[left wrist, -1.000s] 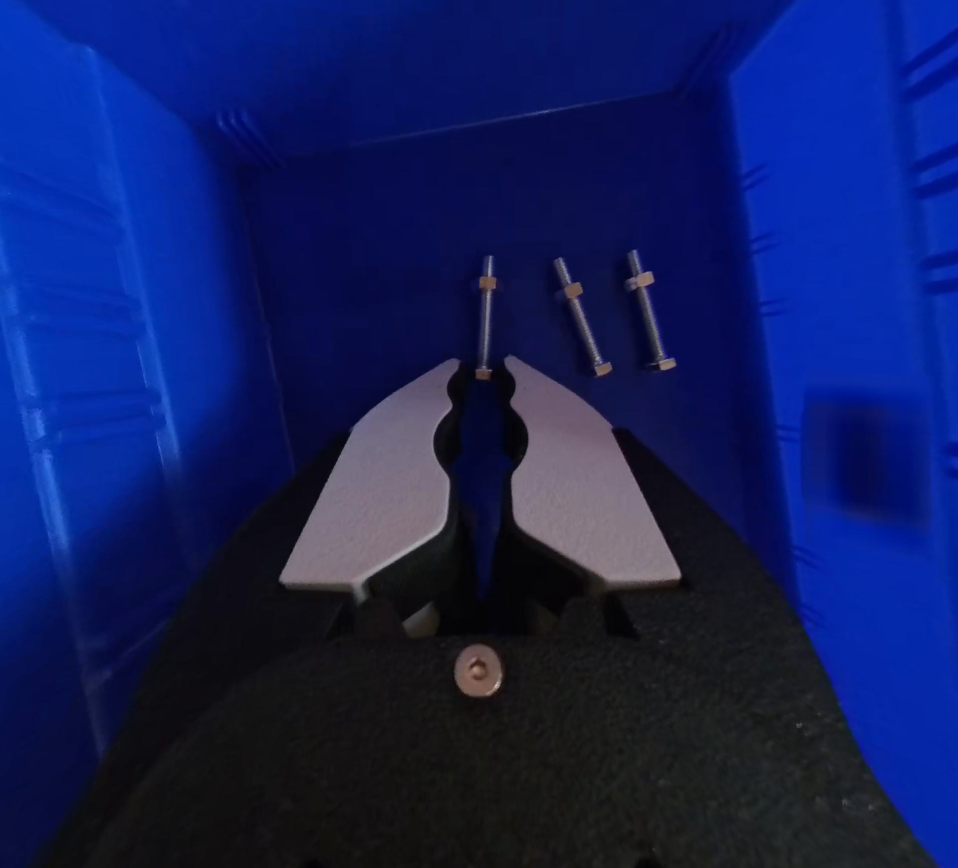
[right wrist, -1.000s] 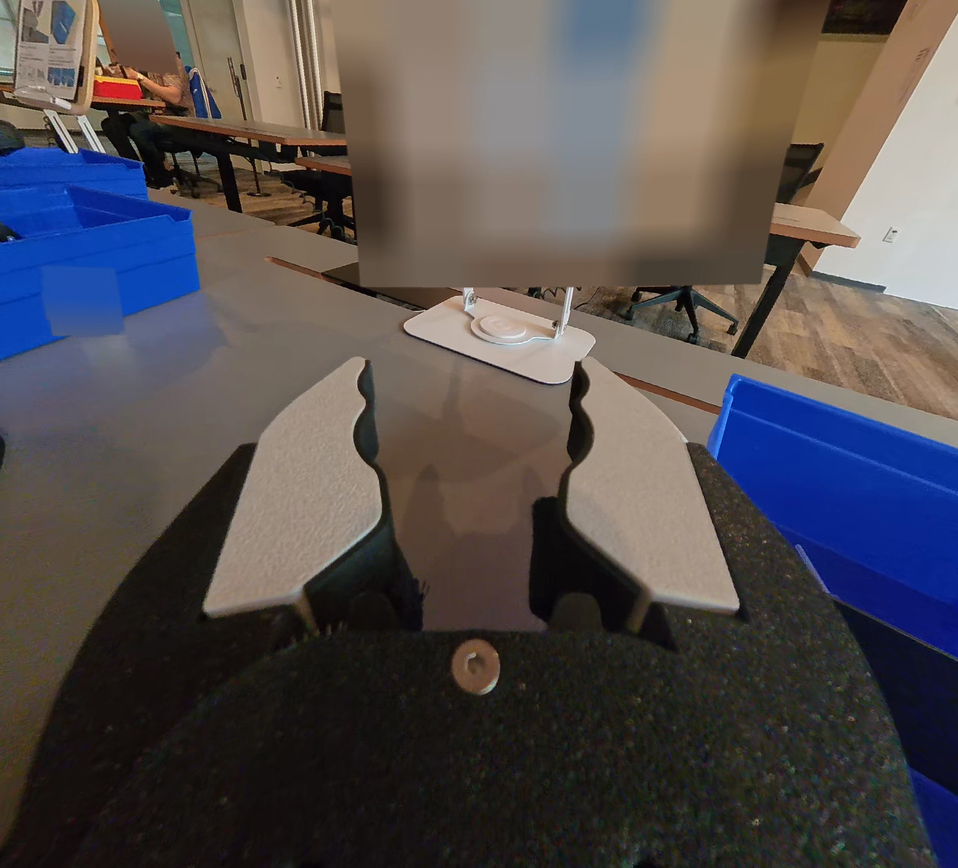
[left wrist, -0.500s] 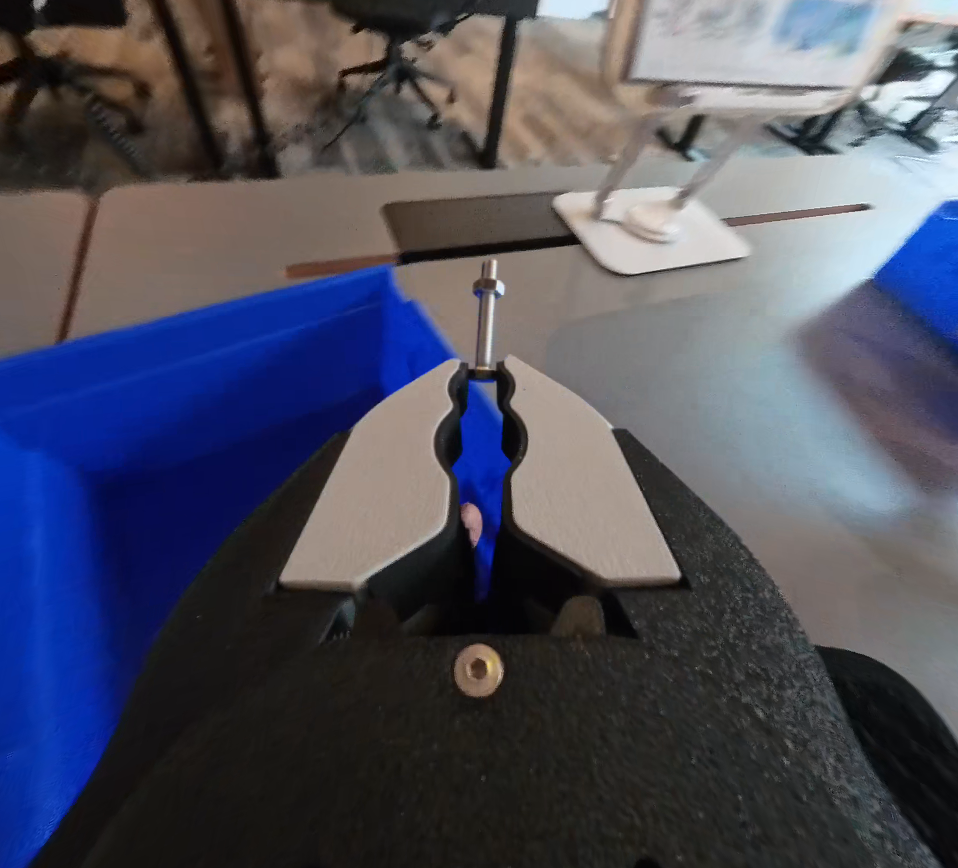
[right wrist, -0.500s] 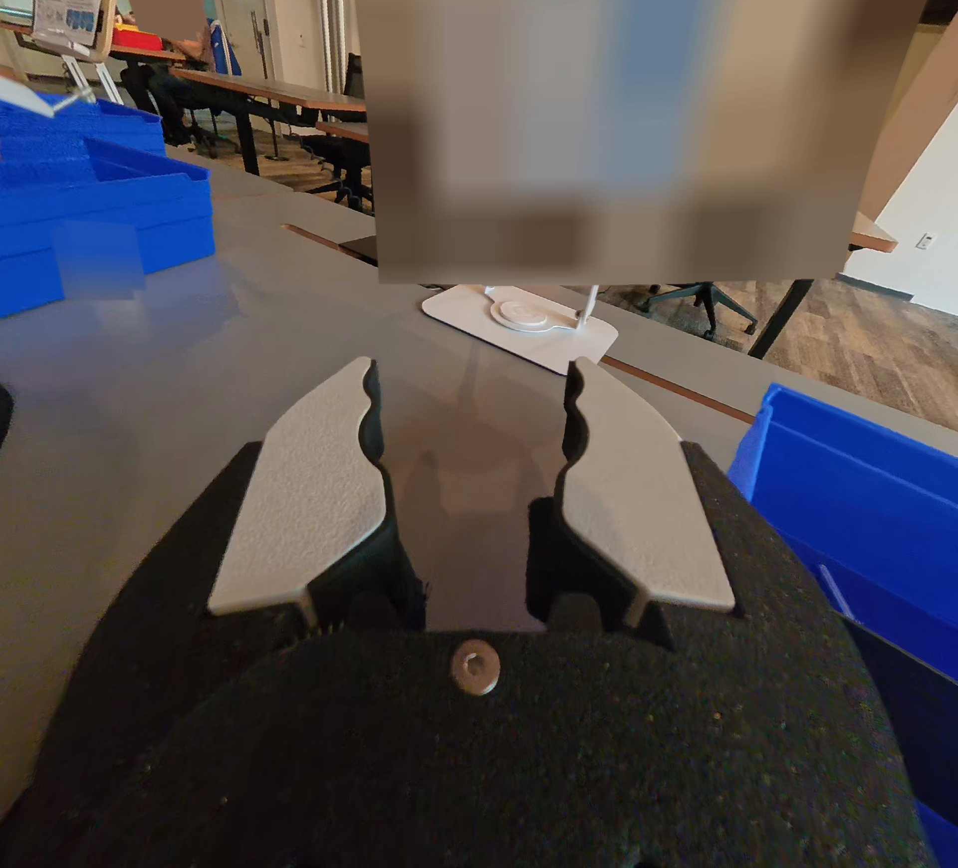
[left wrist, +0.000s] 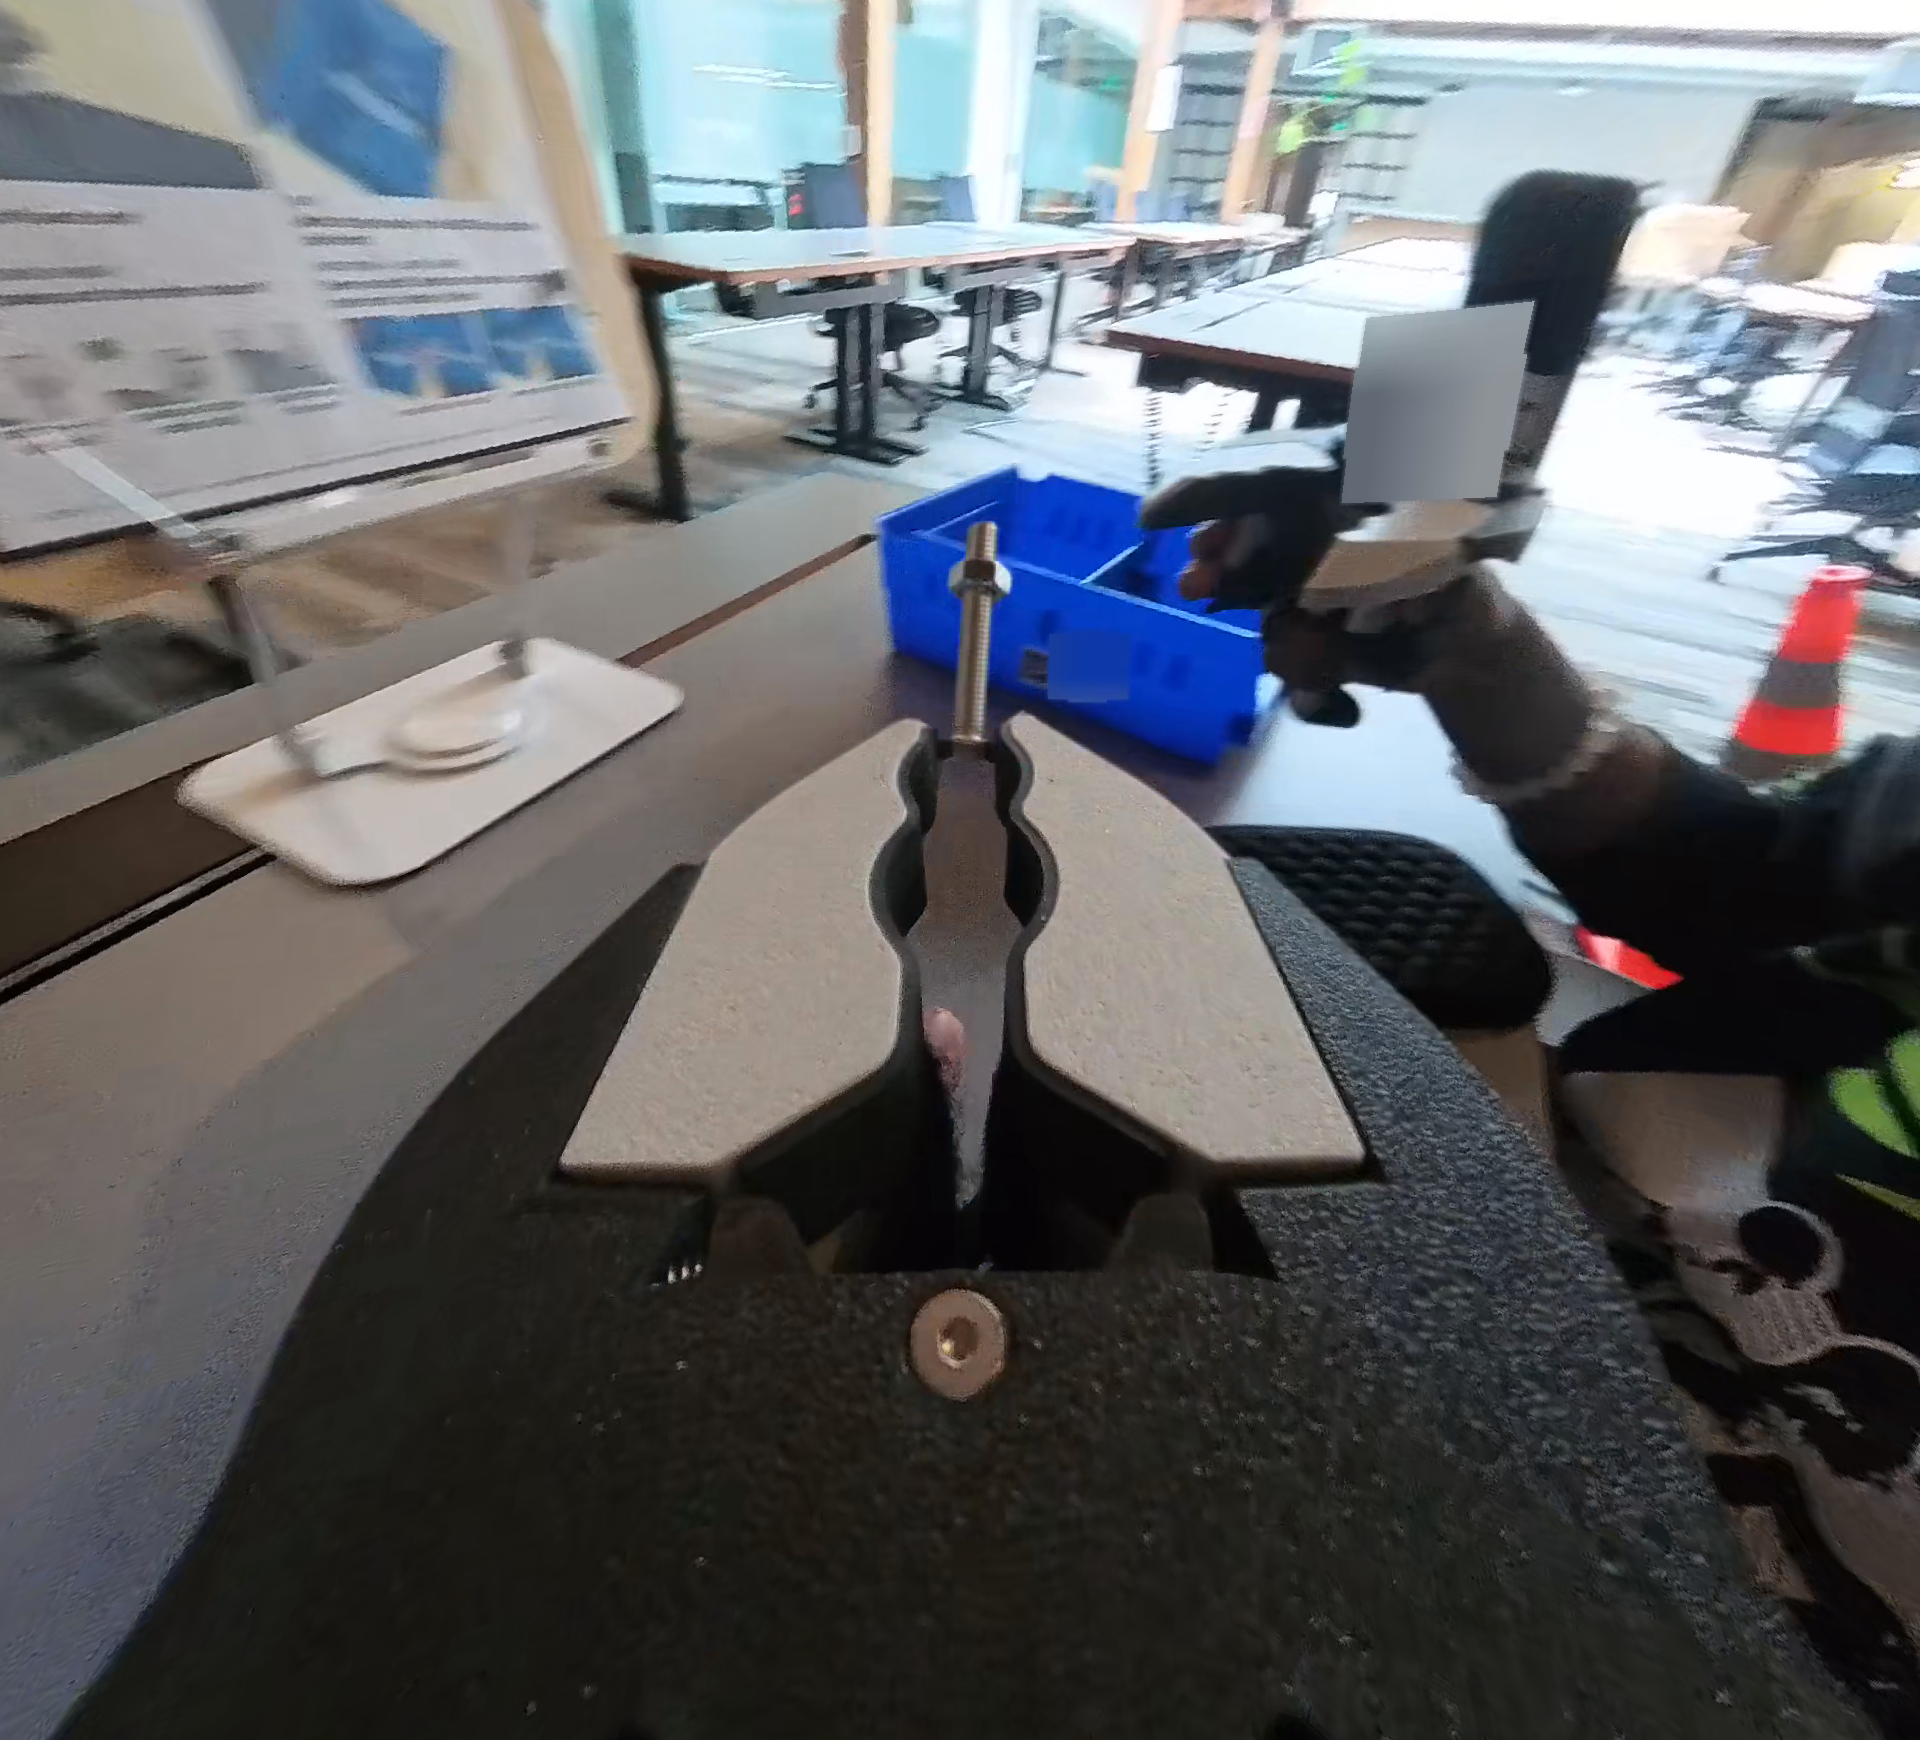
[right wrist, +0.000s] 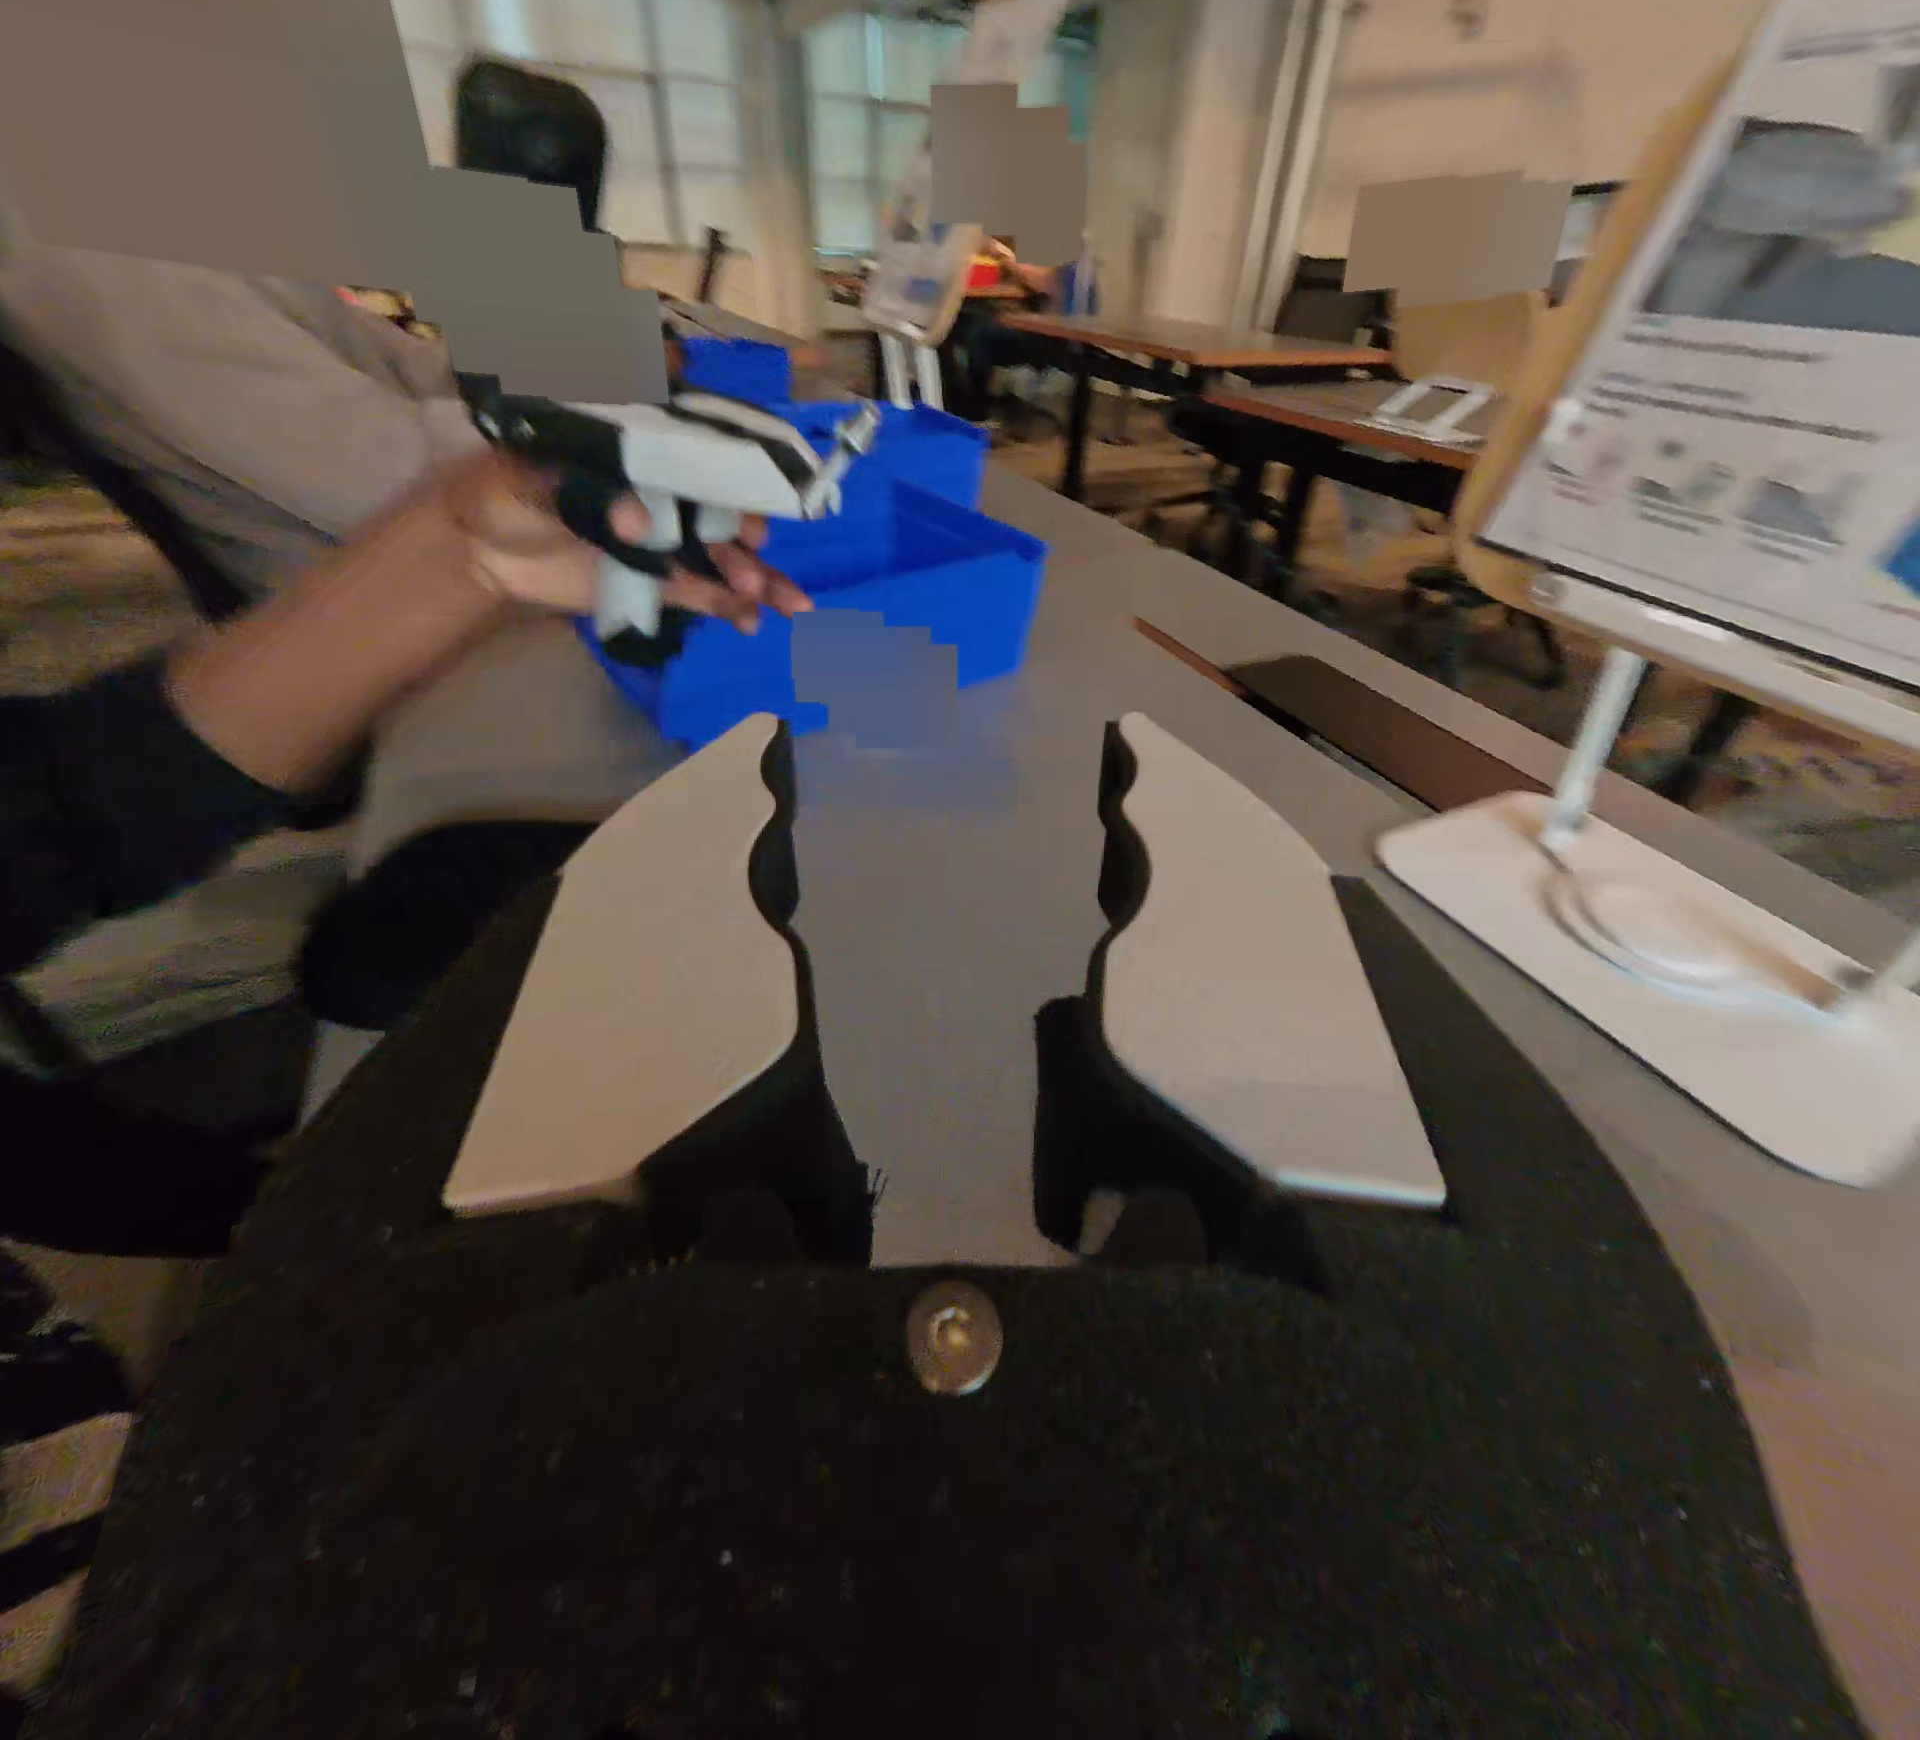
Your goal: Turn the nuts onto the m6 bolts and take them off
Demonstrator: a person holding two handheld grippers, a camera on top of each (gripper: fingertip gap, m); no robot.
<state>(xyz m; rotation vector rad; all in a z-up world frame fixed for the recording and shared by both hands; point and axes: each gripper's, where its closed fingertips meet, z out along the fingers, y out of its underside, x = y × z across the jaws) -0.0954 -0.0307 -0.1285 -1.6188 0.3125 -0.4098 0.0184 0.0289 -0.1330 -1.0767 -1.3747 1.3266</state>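
My left gripper (left wrist: pixel 971 743) is shut on the head of a silver bolt (left wrist: pixel 974 651) that stands upright from the fingertips, with a nut (left wrist: pixel 980 581) threaded near its top end. The same gripper shows far off in the right wrist view (right wrist: pixel 821 469), held in a person's hand with the bolt (right wrist: pixel 847 443) sticking out. My right gripper (right wrist: pixel 945 740) is open with nothing between its fingers, above the grey table (right wrist: pixel 935 911). It also shows in the left wrist view (left wrist: pixel 1351 537), held in a hand at the right.
A blue divided bin (left wrist: pixel 1081 620) stands on the table beyond the bolt; it shows in the right wrist view too (right wrist: pixel 894 578). A sign stand with a white base plate (left wrist: pixel 426 755) is at the left, and at the right in the right wrist view (right wrist: pixel 1662 973). An orange cone (left wrist: pixel 1803 662) stands on the floor. Spacing between my two grippers at the tips: around 15 centimeters.
My left gripper lifted the bolt out of the blue bin and swung round over the table, still holding it. My right gripper turned left and its fingers narrowed somewhat.
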